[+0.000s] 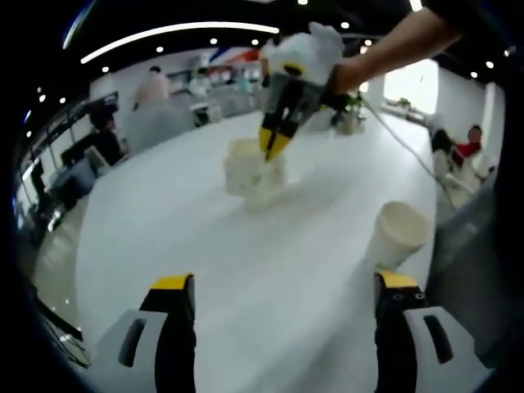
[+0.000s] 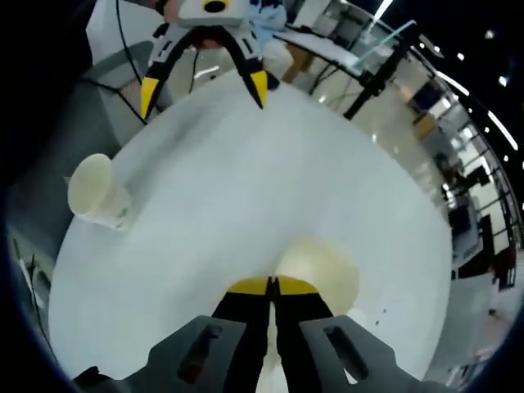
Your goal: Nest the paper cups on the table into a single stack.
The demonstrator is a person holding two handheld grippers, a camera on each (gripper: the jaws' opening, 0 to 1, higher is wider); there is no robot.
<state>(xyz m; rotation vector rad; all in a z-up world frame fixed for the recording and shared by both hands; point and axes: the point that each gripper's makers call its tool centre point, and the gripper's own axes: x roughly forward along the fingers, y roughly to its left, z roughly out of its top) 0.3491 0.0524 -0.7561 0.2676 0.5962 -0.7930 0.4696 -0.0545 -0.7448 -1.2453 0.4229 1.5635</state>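
Left gripper view: the left tool (image 1: 282, 282) rises from the bottom of the picture with its two yellow-tipped jaws set wide apart and nothing between them. It is above the white round counter (image 1: 188, 229). One paper cup (image 1: 399, 233) lies on its side near the counter's right edge, mouth turned up and to the right. Farther off, near the middle of the counter, stands a stack of cups (image 1: 254, 172). The right tool (image 1: 274, 146), held by a person's hand (image 1: 303, 53), has its yellow tips drawn together at the stack's rim; the picture is blurred there.

Right gripper view: the right tool (image 2: 273, 286) has its jaws closed tip to tip on the near rim of the stack of cups (image 2: 319, 274), whose open mouth shows just beyond the tips. The lone paper cup (image 2: 97, 195) lies on its side at the counter's (image 2: 270, 172) left edge, well apart from the stack. The left tool (image 2: 203, 86) shows at the top, jaws spread wide.
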